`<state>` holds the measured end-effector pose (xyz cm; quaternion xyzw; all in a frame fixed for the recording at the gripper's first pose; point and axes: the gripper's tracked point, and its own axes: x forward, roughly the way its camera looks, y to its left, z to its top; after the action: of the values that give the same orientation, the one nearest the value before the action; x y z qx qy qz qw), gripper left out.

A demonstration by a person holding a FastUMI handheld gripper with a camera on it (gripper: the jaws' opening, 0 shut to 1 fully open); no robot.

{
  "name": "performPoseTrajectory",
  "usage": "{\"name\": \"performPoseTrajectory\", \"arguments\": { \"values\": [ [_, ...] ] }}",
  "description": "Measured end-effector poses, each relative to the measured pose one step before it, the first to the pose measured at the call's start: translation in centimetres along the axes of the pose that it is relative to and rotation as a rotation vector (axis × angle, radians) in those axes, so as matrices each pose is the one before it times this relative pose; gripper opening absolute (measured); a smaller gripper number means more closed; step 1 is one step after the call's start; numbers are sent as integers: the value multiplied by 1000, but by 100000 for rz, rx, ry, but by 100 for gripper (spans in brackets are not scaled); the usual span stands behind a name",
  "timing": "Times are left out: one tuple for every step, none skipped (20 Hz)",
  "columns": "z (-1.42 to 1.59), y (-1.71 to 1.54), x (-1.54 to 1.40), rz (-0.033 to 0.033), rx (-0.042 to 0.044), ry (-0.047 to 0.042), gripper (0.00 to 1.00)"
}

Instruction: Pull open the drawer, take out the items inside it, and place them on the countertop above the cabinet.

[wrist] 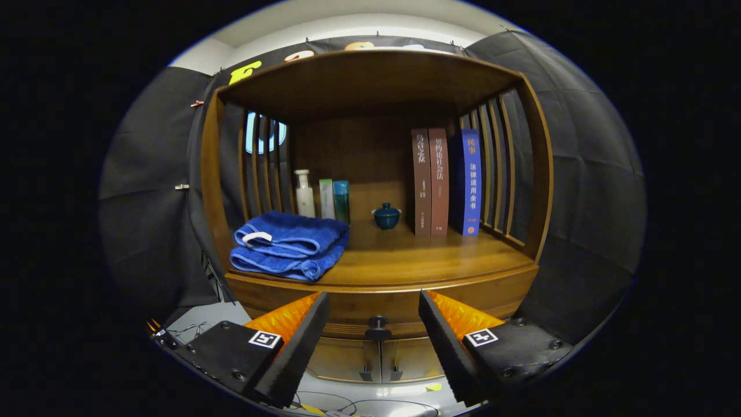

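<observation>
Reaching for: the drawer (379, 315), which is shut, so pulling it open looks like the first job.
Gripper: the gripper (374, 330) has its jaws wide apart, with nothing held between them.
Left finger: the fingertip (315, 318) sits just to the left of the knob.
Knob: the small dark knob (378, 327) is in the gap between the two jaws, a bit ahead of them, in the middle of the drawer front.
Right finger: the other tip sits just to the right of the knob, about as far off as the left one.
Way to go: the knob is straight ahead, so I think the jaws need to go forward and then close on it.
Long way of the drawer: its front runs side to side, under the desk (405, 263).
How it looks: brown wood, curved front, one round knob on a short stem.
Inside: I cannot tell what is in the drawer yet.
On the desk, left to right: a folded blue towel (286, 246), some bottles (324, 200), a little blue lidded cup (386, 216), three books (446, 182).
Free spot: the bare wood in front of the cup and books looks good for putting things.
</observation>
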<state>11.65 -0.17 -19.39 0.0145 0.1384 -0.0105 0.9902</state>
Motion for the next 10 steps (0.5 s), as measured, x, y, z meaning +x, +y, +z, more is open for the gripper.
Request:
{"name": "performPoseTrajectory", "arguments": {
  "values": [
    [-1005,-54,935,-305,160,2126,99],
    [-1213,128,1230,-183,76,2445,99],
    [-1104,16,908,-184,158,2394,99],
    [-946,66,590,394,376,1840,99],
    [-655,134,716,372,790,1174,100],
    [-587,-147,520,84,909,678,100],
    [-398,-135,522,-825,414,668,100],
    [-568,-18,795,-598,-58,551,100],
    [-515,-213,813,-842,-493,956,100],
    [-398,-87,543,-507,-418,1035,99]
  ]
}}
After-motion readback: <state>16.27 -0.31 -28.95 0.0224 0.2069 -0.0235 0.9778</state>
